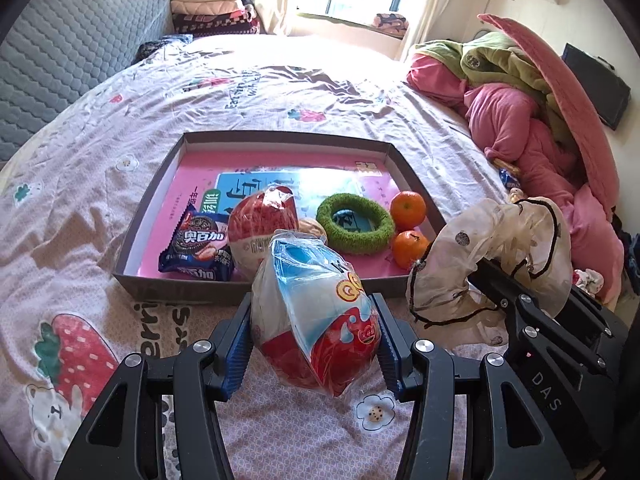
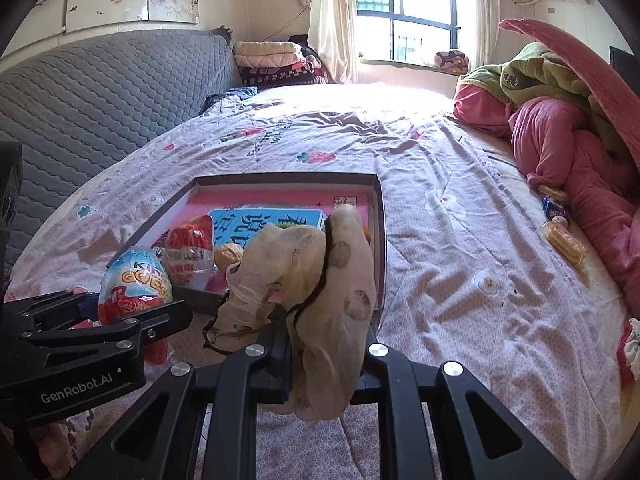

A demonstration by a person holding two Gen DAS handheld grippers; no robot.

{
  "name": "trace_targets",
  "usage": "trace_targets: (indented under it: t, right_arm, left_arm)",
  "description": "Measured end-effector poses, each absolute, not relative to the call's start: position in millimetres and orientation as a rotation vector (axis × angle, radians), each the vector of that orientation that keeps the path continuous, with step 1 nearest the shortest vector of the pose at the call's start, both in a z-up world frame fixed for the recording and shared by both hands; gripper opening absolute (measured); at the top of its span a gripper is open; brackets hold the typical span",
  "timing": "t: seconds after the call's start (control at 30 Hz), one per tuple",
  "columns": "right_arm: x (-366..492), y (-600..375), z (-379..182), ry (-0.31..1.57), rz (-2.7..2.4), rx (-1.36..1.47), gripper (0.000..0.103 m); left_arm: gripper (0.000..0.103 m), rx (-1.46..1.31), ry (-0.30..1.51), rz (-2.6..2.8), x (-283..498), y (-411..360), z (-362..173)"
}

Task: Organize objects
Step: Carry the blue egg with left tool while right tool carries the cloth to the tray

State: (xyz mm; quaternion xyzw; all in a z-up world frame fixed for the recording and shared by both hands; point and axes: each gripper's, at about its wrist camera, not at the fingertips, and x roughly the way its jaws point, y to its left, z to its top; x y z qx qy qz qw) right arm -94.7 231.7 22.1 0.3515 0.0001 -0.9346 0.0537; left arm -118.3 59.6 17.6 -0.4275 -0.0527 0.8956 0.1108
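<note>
Left gripper (image 1: pixel 314 344) clamps the egg (image 1: pixel 316 312) across its middle, right gripper (image 2: pixel 320 356) pinches the scrunchie (image 2: pixel 316 280), both just short of the tray (image 1: pixel 256 138) on the bed (image 1: pixel 120 128), likely to join its snacks and oranges (image 1: pixel 408 210).

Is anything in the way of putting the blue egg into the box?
Partly. The left gripper holds the egg just before the box. Behind that wall stand a red egg and a cookie pack; bare pink floor shows farther back.
</note>
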Motion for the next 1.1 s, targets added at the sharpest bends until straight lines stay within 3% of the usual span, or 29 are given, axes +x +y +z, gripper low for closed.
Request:
trace_targets:
  t: [0.57, 1.1]
  right_arm:
    - [-88.2, 223.2, 84.6, 0.060, -2.924, 0.888, 0.018]
    - [-121.4, 218.1, 95.0, 0.117, -2.949, 0.853, 0.018]
  left_arm:
    - [0.056, -1.121, -0.129, 2.711, -116.9, 34.0, 71.7]
    - [0.056, -1.084, -0.067, 2.792, -177.1, -4.9, 89.3]
